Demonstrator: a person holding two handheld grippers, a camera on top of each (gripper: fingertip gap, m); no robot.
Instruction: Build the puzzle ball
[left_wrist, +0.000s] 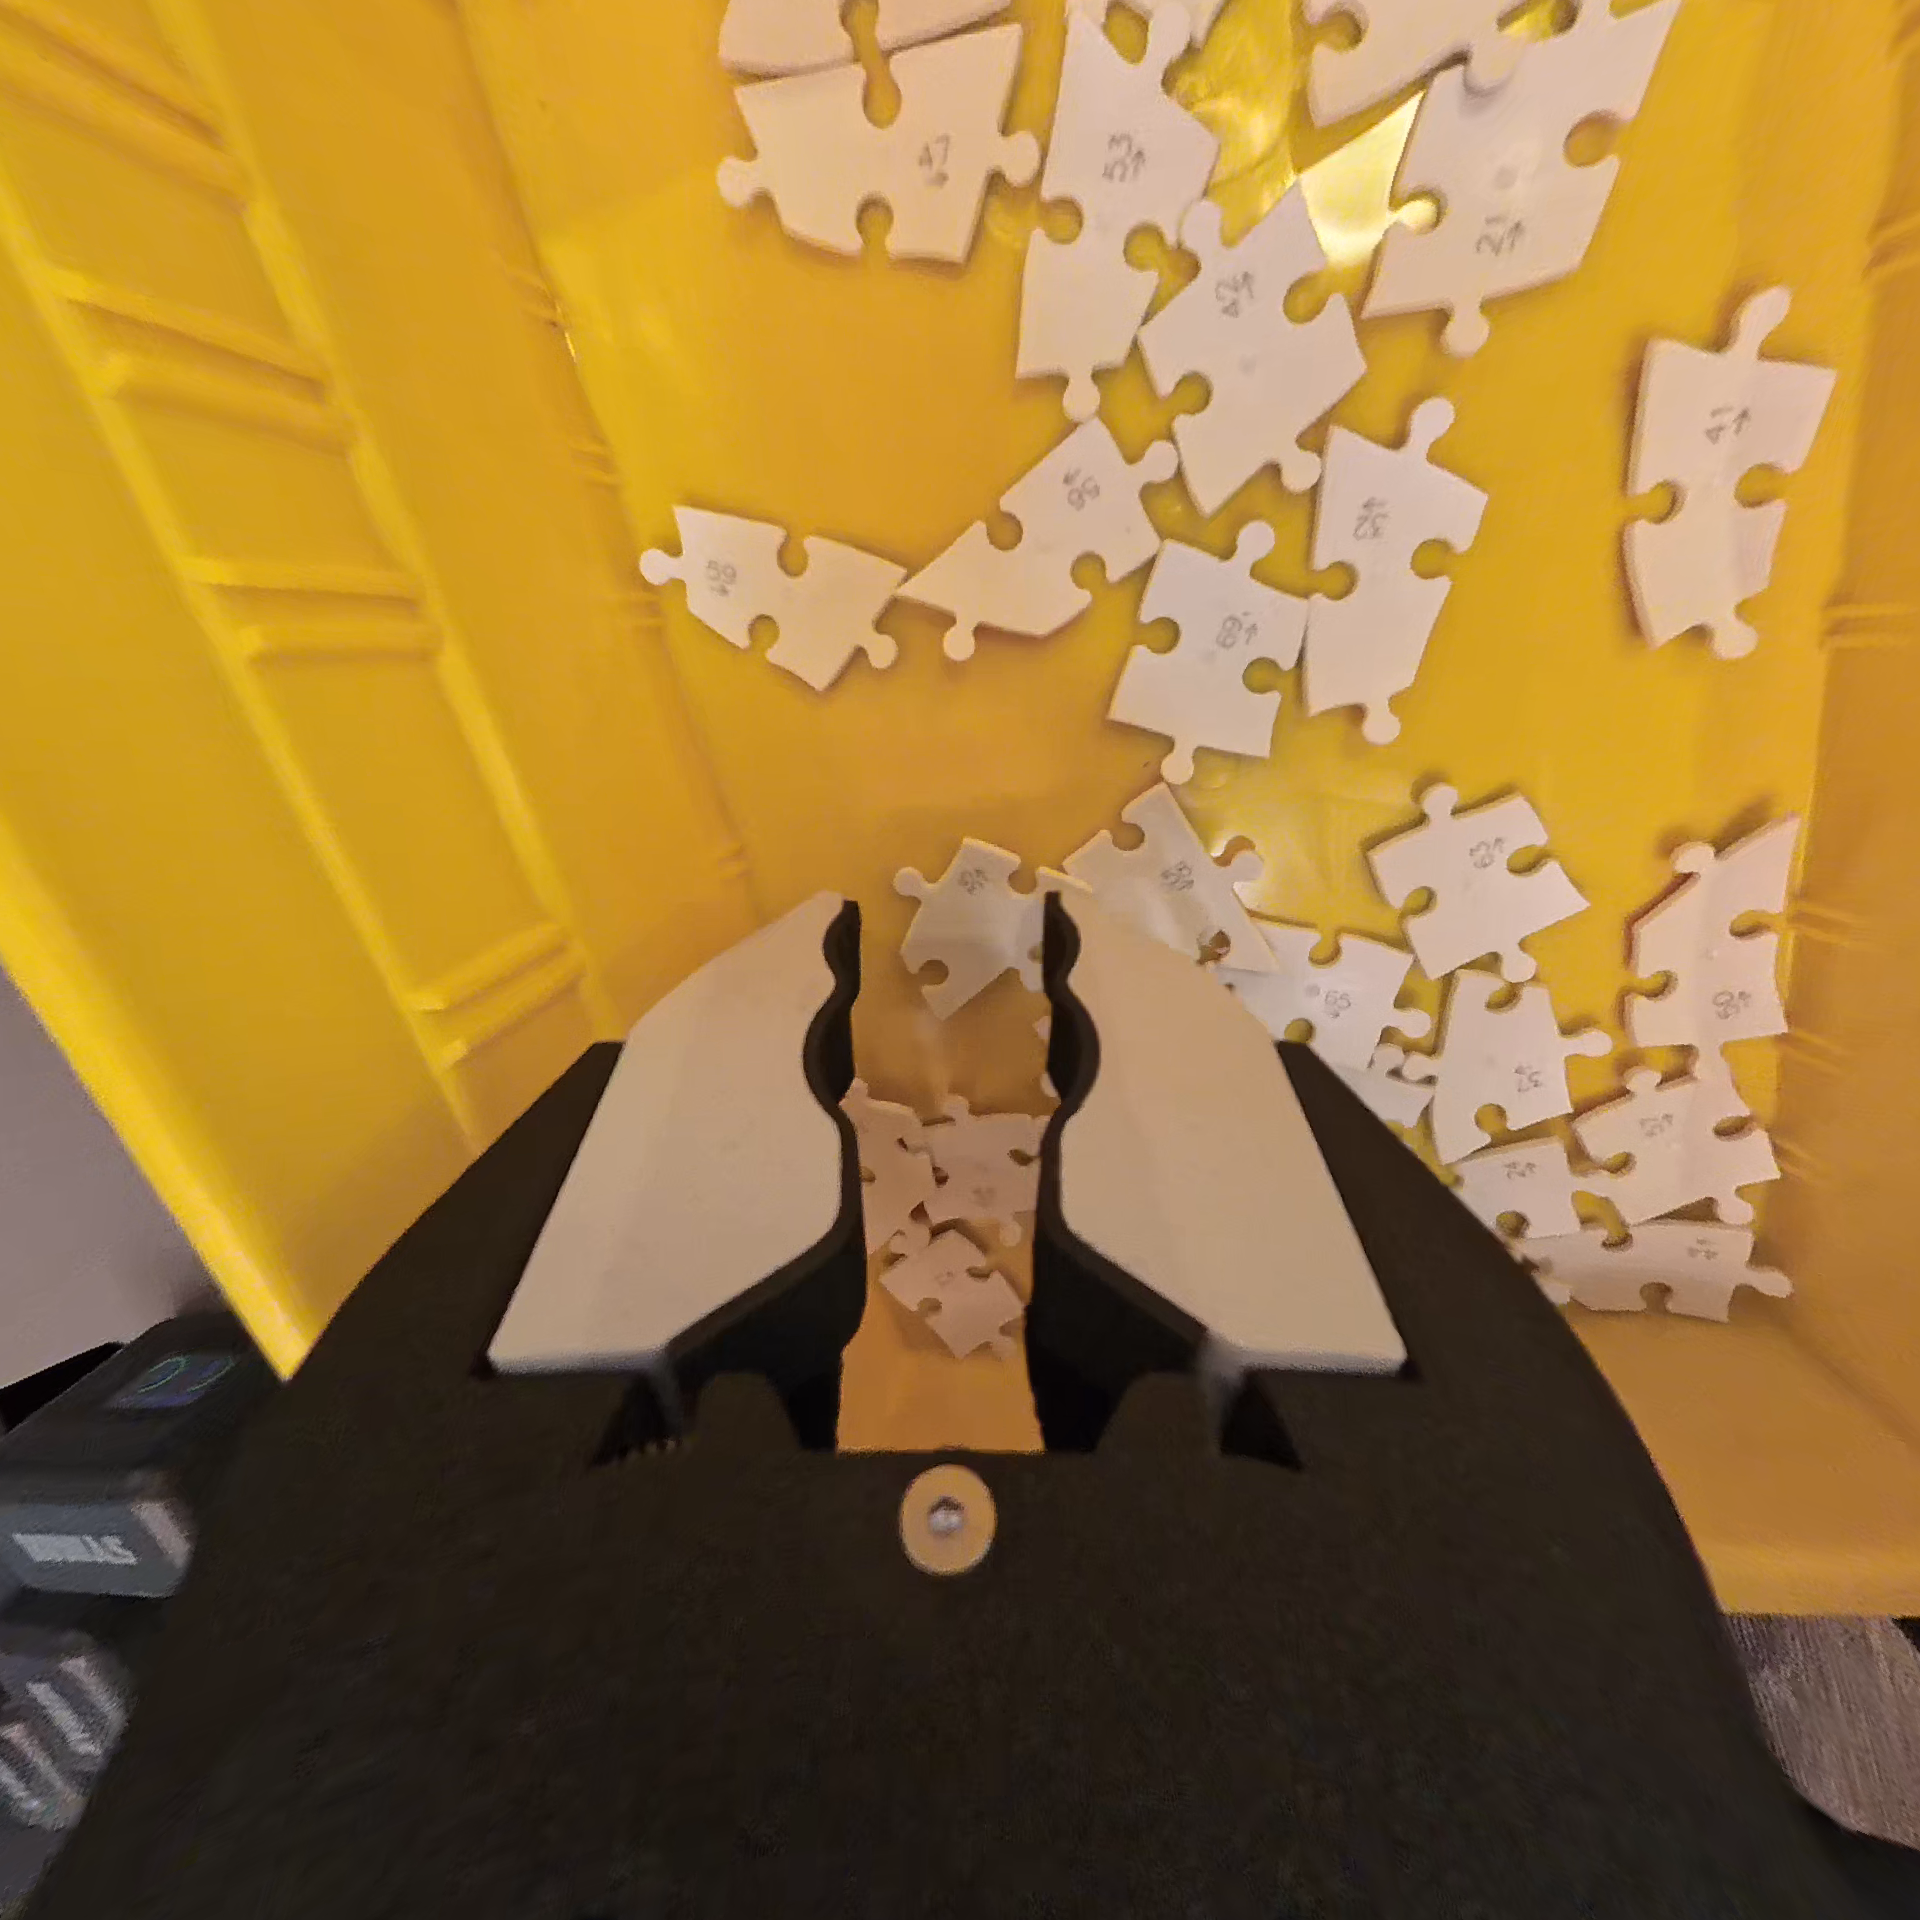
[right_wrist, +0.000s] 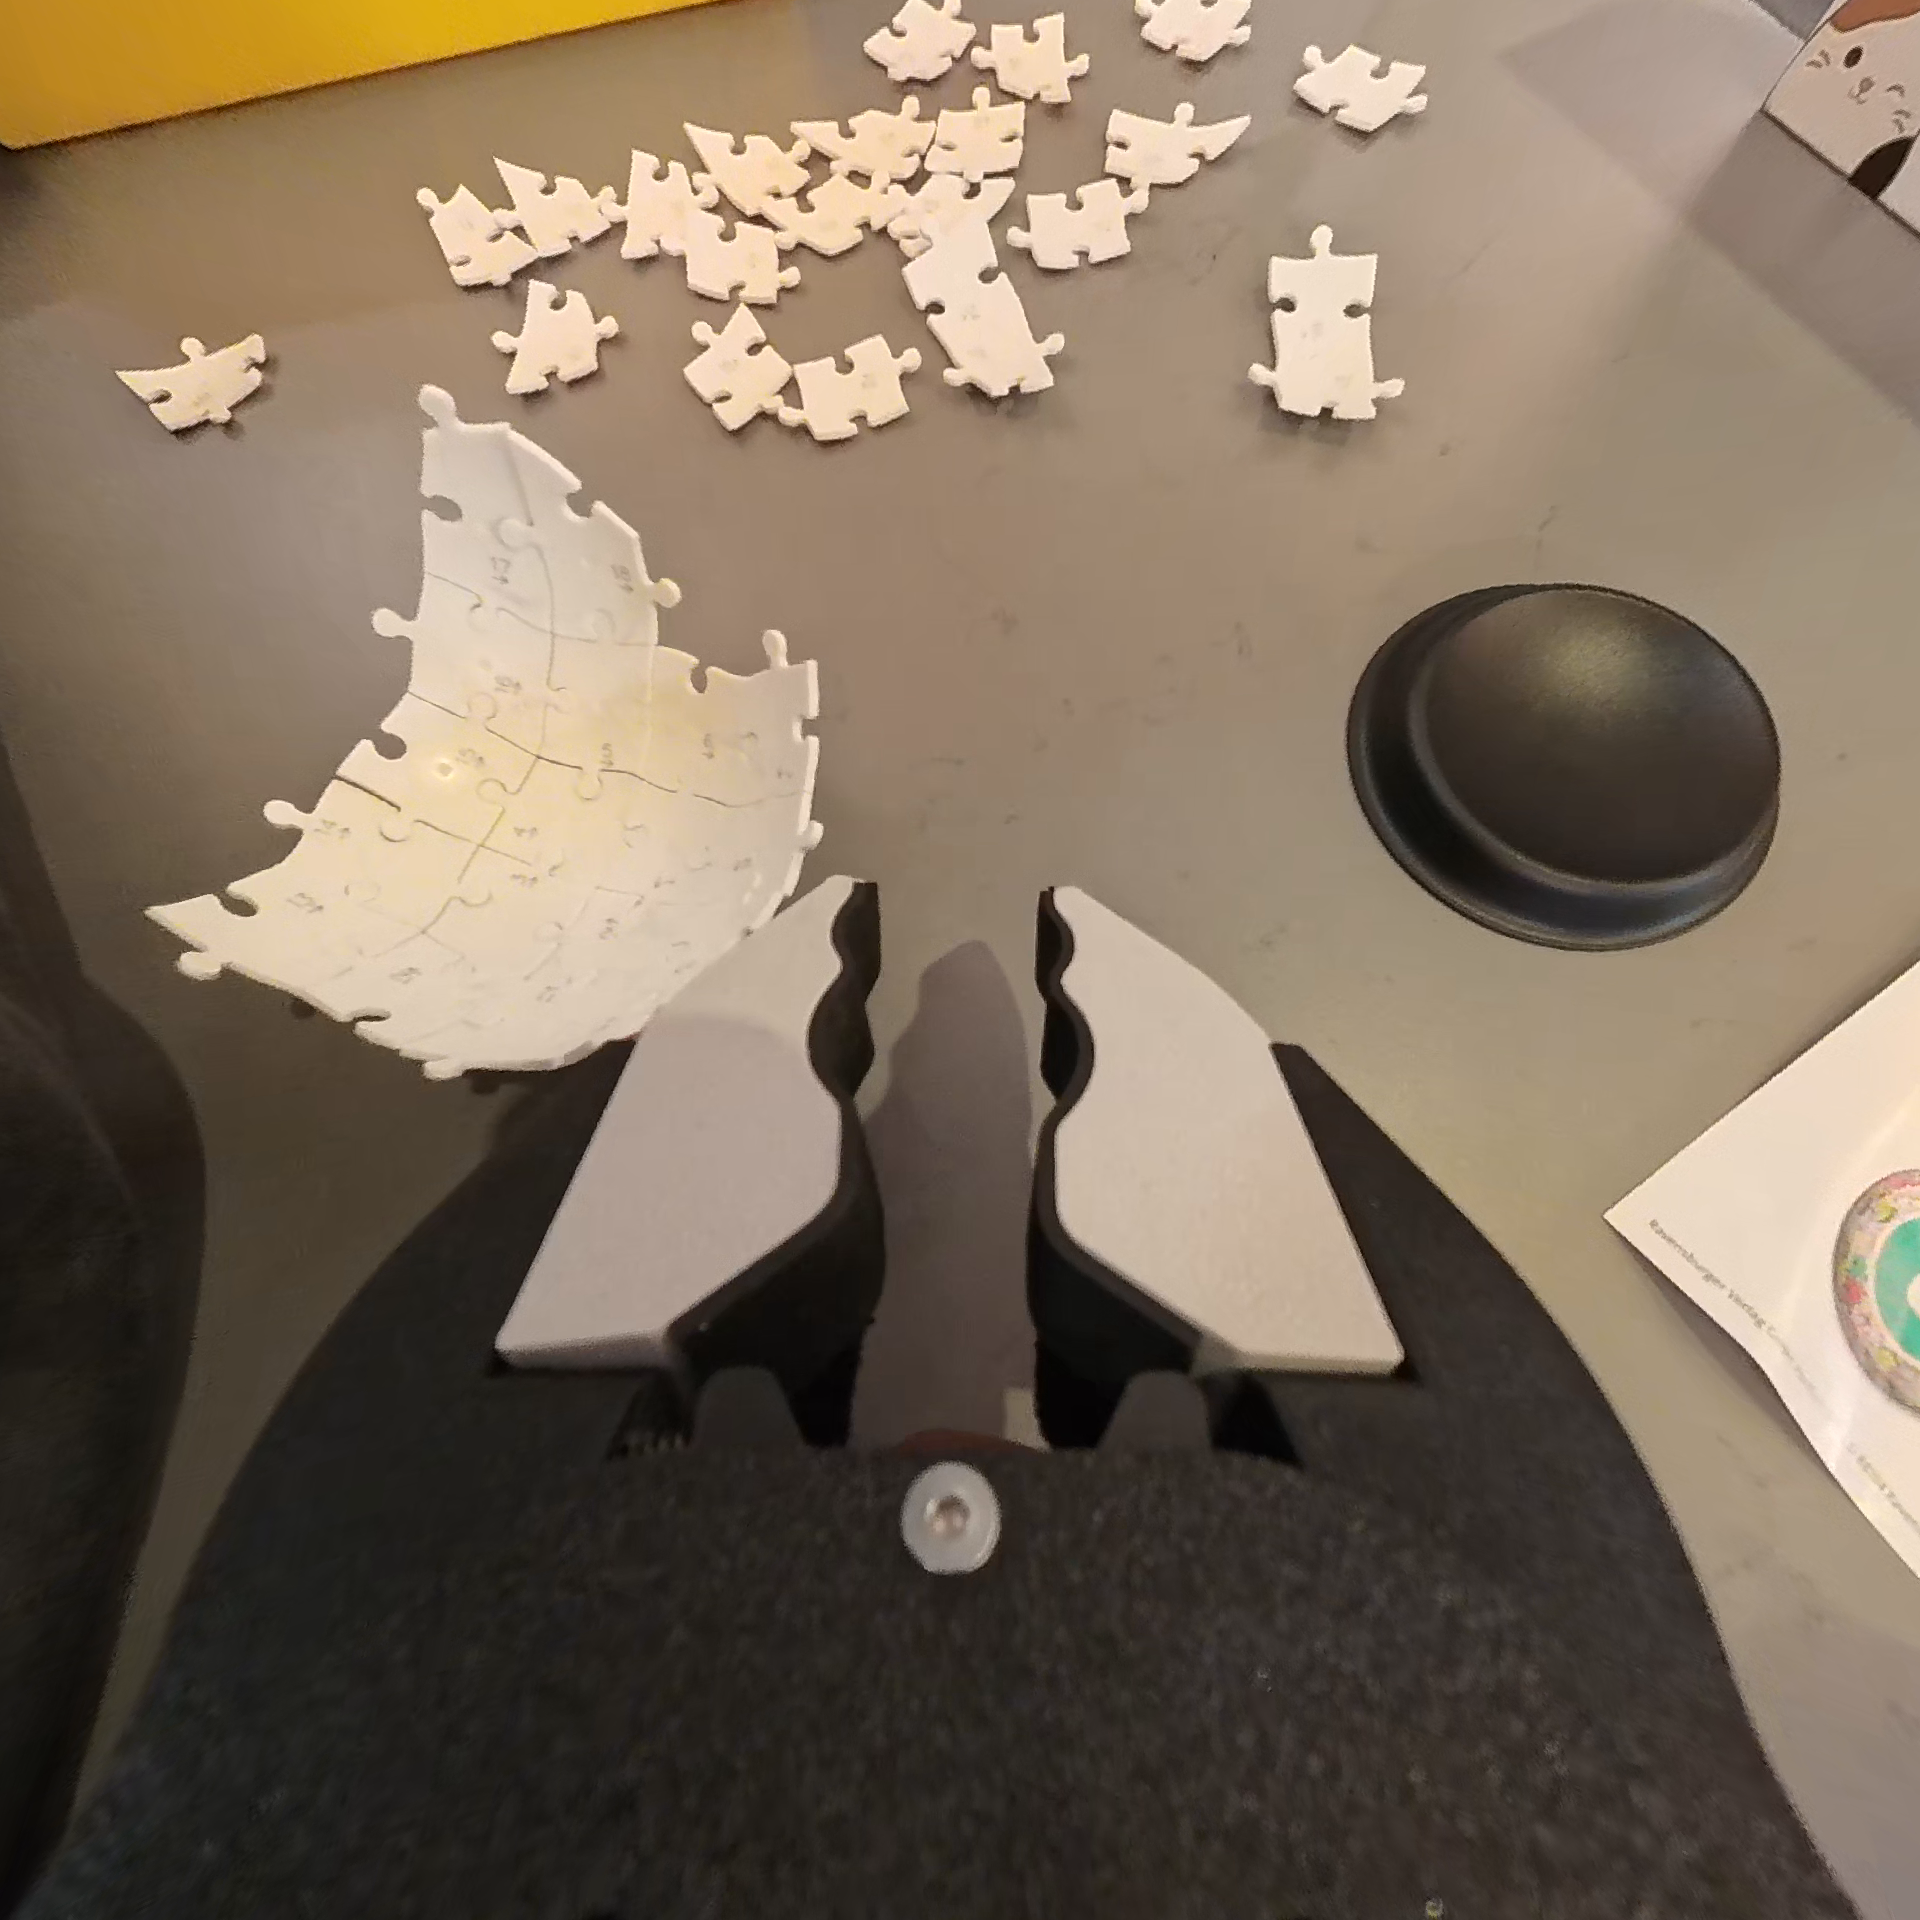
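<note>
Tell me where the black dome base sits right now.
Right wrist view: the black dome base sits on the grey table, right of the right gripper, opposite the half-built ball.

White pcs (left_wrist: 1236, 353), yellow bin (left_wrist: 436, 499), black dome (right_wrist: 1564, 764)
</note>
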